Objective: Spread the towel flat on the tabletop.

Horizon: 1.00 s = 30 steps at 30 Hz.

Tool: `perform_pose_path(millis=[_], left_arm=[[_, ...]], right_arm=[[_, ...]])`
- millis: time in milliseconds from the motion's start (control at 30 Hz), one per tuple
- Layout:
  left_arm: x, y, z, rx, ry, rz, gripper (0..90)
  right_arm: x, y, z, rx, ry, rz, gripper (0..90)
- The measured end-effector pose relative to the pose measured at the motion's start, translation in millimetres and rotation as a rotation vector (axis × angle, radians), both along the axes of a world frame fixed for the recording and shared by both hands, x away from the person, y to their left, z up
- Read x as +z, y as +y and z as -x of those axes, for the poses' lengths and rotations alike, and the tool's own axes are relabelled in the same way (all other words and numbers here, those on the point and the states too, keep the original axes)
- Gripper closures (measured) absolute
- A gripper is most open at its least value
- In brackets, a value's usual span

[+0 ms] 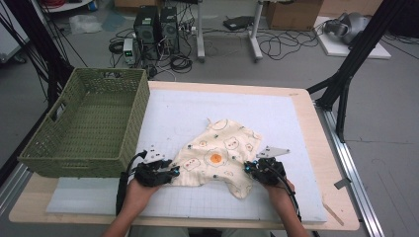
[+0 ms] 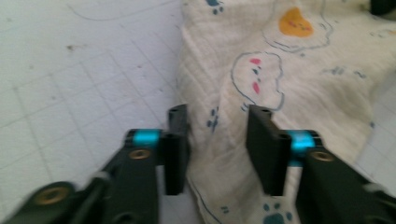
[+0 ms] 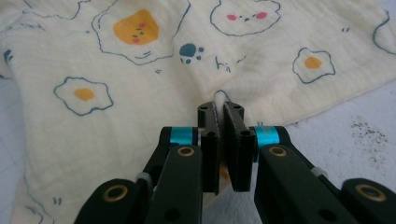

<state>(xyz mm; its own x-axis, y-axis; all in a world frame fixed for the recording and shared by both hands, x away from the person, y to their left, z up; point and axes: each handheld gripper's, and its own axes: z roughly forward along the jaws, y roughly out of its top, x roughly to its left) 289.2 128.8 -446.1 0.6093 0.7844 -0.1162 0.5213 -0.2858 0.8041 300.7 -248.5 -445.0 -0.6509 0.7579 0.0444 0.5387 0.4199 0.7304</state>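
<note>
A cream cloth printed with fried eggs and paw marks lies rumpled on the white grid mat. My left gripper sits at the cloth's left edge. In the left gripper view its jaws stand apart, with a loose fold of the cloth lying between them and the pads not pressing it. My right gripper is at the cloth's right edge. In the right gripper view it is shut on a small pinched ridge of the cloth.
A green woven basket stands at the mat's left side, close to my left hand. The wooden table edge runs along the right. Black frame legs, cables and computer boxes are on the floor behind the table.
</note>
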Motion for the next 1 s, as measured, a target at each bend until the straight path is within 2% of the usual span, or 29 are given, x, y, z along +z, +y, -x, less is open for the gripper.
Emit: perform_pose_path(millis=[100, 167, 233, 300, 367, 433, 500, 567, 600, 700, 800, 867, 900, 1000], left_arm=[[5.4, 1.9, -4.5, 0.029, -0.010, 0.022, 44.0], [9.2, 2.9, -7.2, 0.035, -0.020, 0.031, 43.5], [13.2, 2.7, -11.6, 0.057, -0.041, 0.027, 43.2], [14.8, 1.3, -17.6, 0.069, -0.048, 0.026, 43.4], [16.8, -1.7, -27.5, 0.080, -0.053, 0.024, 43.5], [20.1, -6.7, -36.7, 0.076, -0.059, 0.025, 43.5], [24.1, -12.6, -45.0, 0.069, -0.084, 0.030, 44.0], [28.6, -17.9, -55.6, 0.065, -0.098, 0.020, 44.4], [30.3, -20.3, -60.9, 0.072, -0.106, 0.029, 44.4], [32.4, -26.9, -78.4, 0.098, -0.102, 0.070, 44.9], [31.5, -36.2, -97.1, 0.099, -0.070, 0.073, 44.6], [28.1, -48.0, -106.9, 0.070, -0.072, 0.031, 44.6], [25.7, -54.4, -110.0, 0.054, -0.086, 0.012, 44.8], [21.8, -69.4, -121.4, 0.020, -0.073, -0.026, 45.6]], right_arm=[[3.9, -10.2, 2.5, -0.034, 0.008, 0.040, 86.2], [6.5, -22.0, 4.9, -0.054, -0.004, 0.070, 86.1], [10.7, -33.9, 6.7, -0.089, -0.020, 0.079, 86.0], [14.5, -47.7, 6.9, -0.121, -0.021, 0.049, 84.8], [14.5, -54.3, 7.3, -0.136, -0.025, 0.014, 76.2], [14.9, -57.1, 7.8, -0.157, -0.040, -0.007, 69.8], [17.0, -58.1, 8.0, -0.171, -0.060, -0.022, 64.6], [18.8, -58.3, 8.0, -0.176, -0.081, -0.042, 62.2], [19.1, -58.0, 8.0, -0.176, -0.090, -0.044, 60.3], [18.9, -57.2, 8.0, -0.181, -0.098, -0.040, 56.3], [19.6, -58.4, 8.8, -0.186, -0.107, -0.047, 55.1], [20.0, -60.3, 8.5, -0.191, -0.109, -0.057, 54.3], [19.4, -61.5, 7.6, -0.186, -0.111, -0.061, 53.9], [18.5, -63.5, 6.3, -0.186, -0.106, -0.070, 53.1]])
